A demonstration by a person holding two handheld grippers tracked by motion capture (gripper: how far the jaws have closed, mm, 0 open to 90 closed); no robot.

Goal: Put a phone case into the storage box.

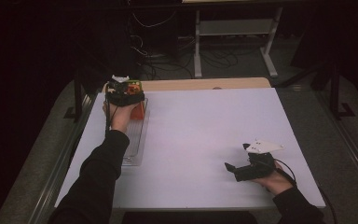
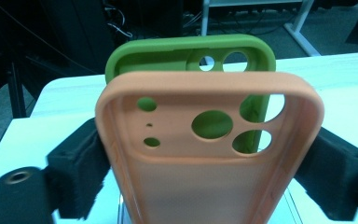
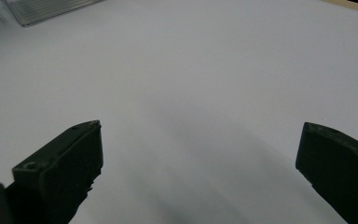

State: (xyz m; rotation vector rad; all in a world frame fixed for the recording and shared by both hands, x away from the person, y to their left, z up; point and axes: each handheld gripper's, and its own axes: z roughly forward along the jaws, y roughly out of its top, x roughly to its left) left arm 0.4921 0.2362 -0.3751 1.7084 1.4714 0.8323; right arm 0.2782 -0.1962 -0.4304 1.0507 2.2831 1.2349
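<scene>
The orange phone case [image 2: 205, 154] is seen standing upright between the two black jaws of the left gripper [image 2: 205, 163], at the far left edge of the table, with a green phone case [image 2: 186, 56] standing just behind it. The foam pads [image 2: 79, 172] are seen against its two long edges, so the case is pinched across its width, although the jaws stand wide. Both cases are set at the far end of a clear rack [image 1: 135, 140] that lies along the left side of the white table [image 1: 205, 135].

The right gripper [image 1: 237, 169] is held low over the near right part of the table, well apart from the cases, with its jaws spread and only bare white surface between them.

The room beyond the table is dark; a grey floor, tangled cables [image 1: 168, 65] and the white legs of another table [image 1: 270, 51] are made out at the back. A strip of wood [image 1: 205, 84] is seen along the far table edge.

The lower ends of both cases are cut off in the left gripper view, and how they sit in the rack cannot be told. In the high view they are largely hidden by the left gripper [image 1: 126, 95] and hand [image 1: 121, 116].

Counted: two phone cases, two grippers, one rack, one white table.
</scene>
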